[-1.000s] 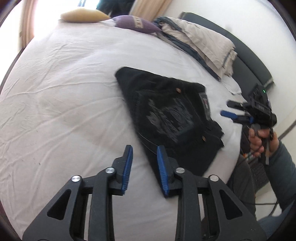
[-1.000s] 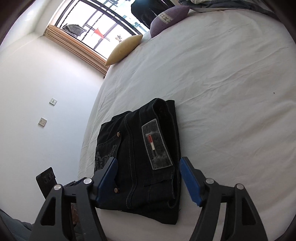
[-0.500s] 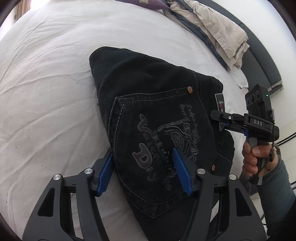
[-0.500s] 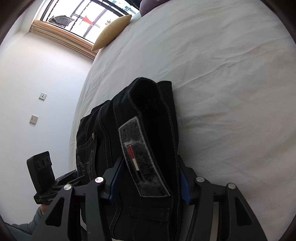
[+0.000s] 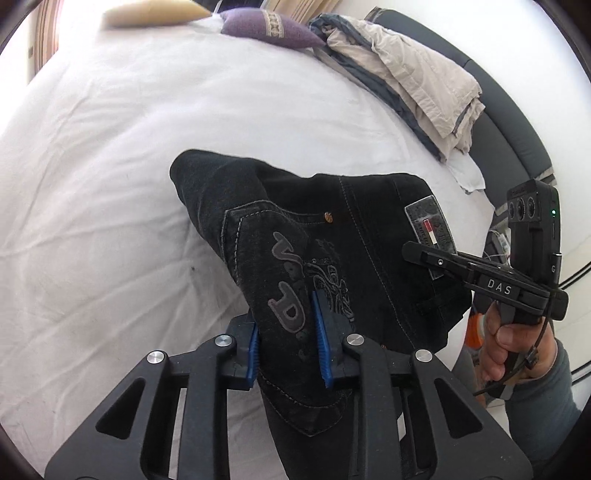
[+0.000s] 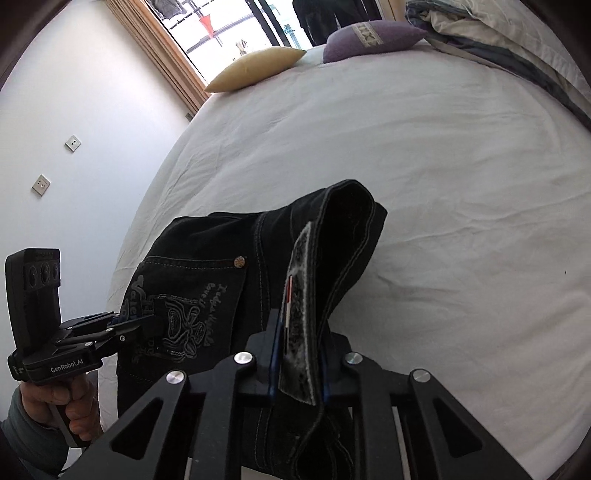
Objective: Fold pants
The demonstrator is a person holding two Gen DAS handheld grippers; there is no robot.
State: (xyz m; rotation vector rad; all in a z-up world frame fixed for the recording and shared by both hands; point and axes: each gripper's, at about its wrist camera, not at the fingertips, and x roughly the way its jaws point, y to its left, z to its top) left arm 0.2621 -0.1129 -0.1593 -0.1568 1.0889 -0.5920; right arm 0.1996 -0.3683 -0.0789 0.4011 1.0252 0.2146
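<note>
Black pants (image 5: 354, 236) folded, bunched over white bed (image 5: 110, 147); left hand-held gripper (image 5: 288, 343) closing, clamped on pocket at 6 o'clock; right hand-held gripper (image 6: 297, 365) closing, clamped on waistband patch.

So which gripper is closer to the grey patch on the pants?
Right. The right gripper is closing on the pants at the grey patch; the left gripper is closing on the embroidered pocket.

White-sheeted bed (image 5: 110, 155) bears pants (image 5: 351, 236), two cushions (image 5: 269, 27), bedding (image 5: 417, 77).
</note>
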